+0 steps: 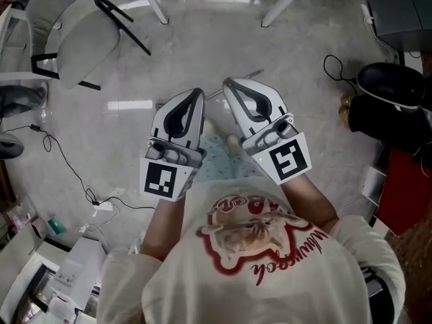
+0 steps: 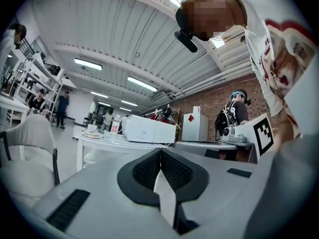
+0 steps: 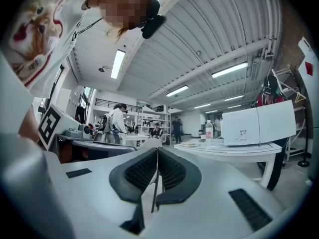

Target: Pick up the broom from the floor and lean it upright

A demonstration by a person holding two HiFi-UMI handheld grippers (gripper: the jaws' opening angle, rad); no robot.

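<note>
Seen from the head view, both grippers are held side by side in front of my chest, pointing forward over the grey floor. My left gripper (image 1: 198, 93) is shut with nothing between its black pads (image 2: 149, 171). Just as empty, my right gripper (image 1: 228, 84) is shut too, its pads (image 3: 172, 171) meeting at the tips. A thin pale rod (image 1: 251, 75) lies on the floor just beyond the tips; I cannot tell whether it is the broom. No broom head shows in any view.
A white chair (image 1: 74, 32) stands at the far left, and white table legs (image 1: 154, 4) rise ahead. At the right sit a black bag (image 1: 391, 90) and cables (image 1: 67, 167). A white table with a box (image 3: 249, 128) and people are in the background.
</note>
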